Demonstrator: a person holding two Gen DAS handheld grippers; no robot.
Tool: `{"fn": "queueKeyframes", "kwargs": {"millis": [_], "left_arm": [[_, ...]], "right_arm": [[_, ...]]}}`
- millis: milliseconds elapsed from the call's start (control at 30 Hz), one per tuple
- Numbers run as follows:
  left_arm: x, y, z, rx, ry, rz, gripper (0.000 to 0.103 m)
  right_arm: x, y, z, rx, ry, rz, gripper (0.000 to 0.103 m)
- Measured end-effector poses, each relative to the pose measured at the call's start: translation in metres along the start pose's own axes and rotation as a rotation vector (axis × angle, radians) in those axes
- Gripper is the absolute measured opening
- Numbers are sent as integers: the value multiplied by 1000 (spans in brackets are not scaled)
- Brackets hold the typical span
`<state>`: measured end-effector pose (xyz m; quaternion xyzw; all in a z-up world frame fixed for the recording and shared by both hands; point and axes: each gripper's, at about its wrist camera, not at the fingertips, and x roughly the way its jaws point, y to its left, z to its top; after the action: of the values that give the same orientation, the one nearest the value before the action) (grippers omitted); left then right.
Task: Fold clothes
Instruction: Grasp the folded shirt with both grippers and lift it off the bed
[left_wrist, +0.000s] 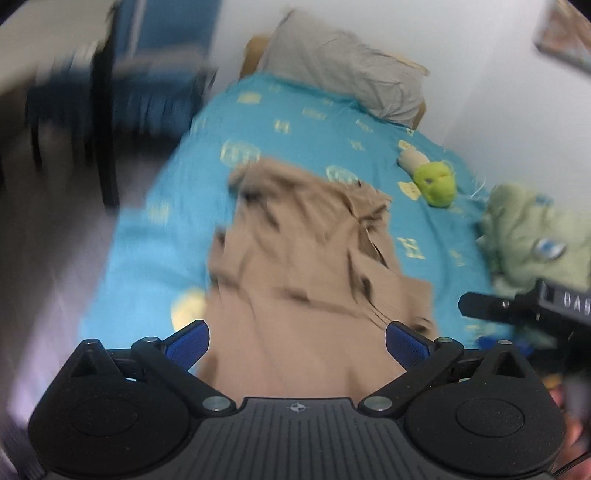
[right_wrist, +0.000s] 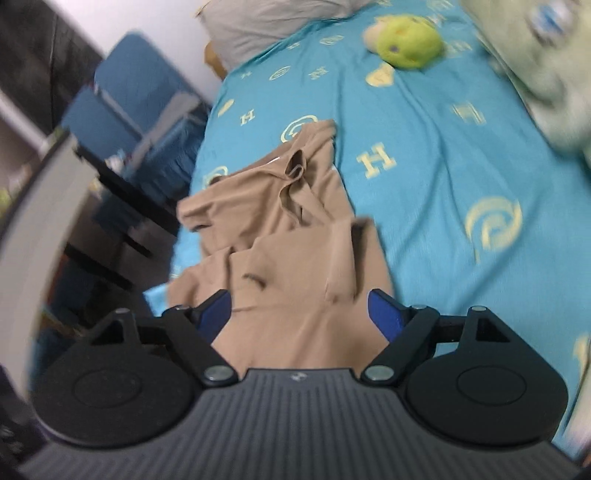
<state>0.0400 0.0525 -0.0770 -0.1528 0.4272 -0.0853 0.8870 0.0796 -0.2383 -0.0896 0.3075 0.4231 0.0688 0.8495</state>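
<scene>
Nearest us, our left tool (left_wrist: 297, 341) stands with jaws wide apart and empty over the crumpled tan cloth garment (left_wrist: 306, 266) lying on the turquoise patterned bedsheet (left_wrist: 155, 236). Our right tool (right_wrist: 299, 312) is likewise apart. We judge we should smooth the wrinkles first, then grip two corners evenly.

You have a bed (right_wrist: 443, 177) under a turquoise sheet with pale yellow letters; a grey pillow (left_wrist: 354, 74) lies at its head; a yellow-green plush toy (right_wrist: 406, 40) sits near a pale green one (left_wrist: 535, 236); blue chairs (right_wrist: 136, 96) stand beside the bed.
</scene>
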Motion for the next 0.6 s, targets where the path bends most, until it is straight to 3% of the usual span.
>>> {"fn": "queueKeyframes", "kwargs": {"millis": [133, 233, 367, 433, 500, 567, 600], "left_arm": [[10, 31, -24, -248, 132, -113, 103], [32, 48, -33, -384, 197, -150, 103], [56, 65, -34, -499, 182, -146, 102], [54, 71, -34, -540, 129, -156, 99], [53, 78, -34, -580, 76, -167, 90], [51, 84, -35, -619, 24, -182, 64], [49, 87, -36, -640, 3, -205, 57]], "right_arm": [[-10, -29, -22, 260, 49, 100, 84], [3, -45, -38, 409, 121, 135, 84], [28, -48, -47, 499, 198, 169, 84], [34, -42, -50, 490, 200, 184, 84], [39, -39, -53, 504, 199, 208, 84], [45, -39, -57, 535, 211, 242, 84], [48, -37, -58, 531, 219, 251, 84]]}}
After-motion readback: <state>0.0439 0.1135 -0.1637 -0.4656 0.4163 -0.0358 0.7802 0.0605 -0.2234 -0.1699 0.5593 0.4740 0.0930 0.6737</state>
